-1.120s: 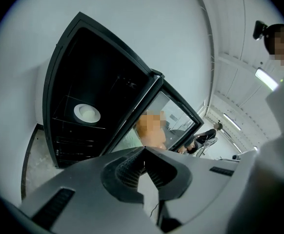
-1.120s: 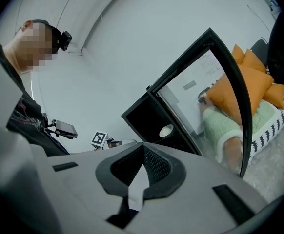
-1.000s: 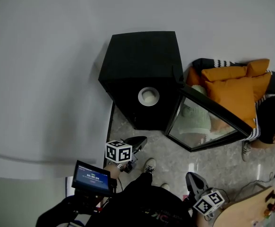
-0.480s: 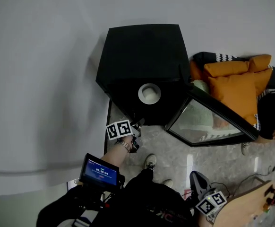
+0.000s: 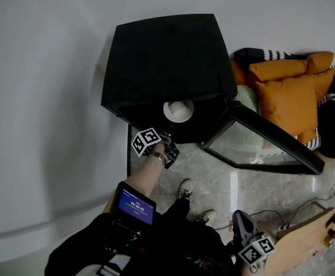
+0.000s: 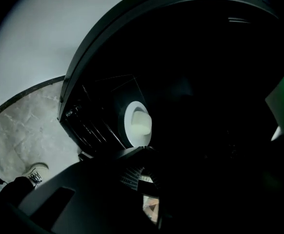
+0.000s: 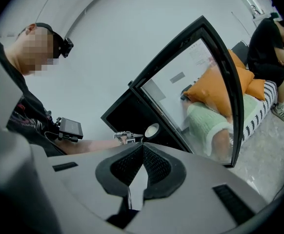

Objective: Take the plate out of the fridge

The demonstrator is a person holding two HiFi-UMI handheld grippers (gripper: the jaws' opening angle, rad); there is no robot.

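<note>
My left gripper [image 5: 166,149] has swung down to the fridge's [image 5: 162,56] open mouth, mid-frame, its jaws pressed together and empty. The plate [image 5: 179,111] sits inside, just above it. The right gripper [image 5: 241,226], lower right, is likewise closed. I probably need to spread the left jaws next.

Ahead of you & to your left: plain pale wall [image 5: 52,96], evenly lit. Under you: speckled grey stone floor [image 5: 213,174], glossy in spots. On your right, orange cushions [image 5: 291,94] on a black-&-white striped seat [image 5: 271,55] by the wall. Bottom right: wooden tabletop [image 5: 300,249] corner, thin cables [image 5: 269,213] on floor nearby.
</note>
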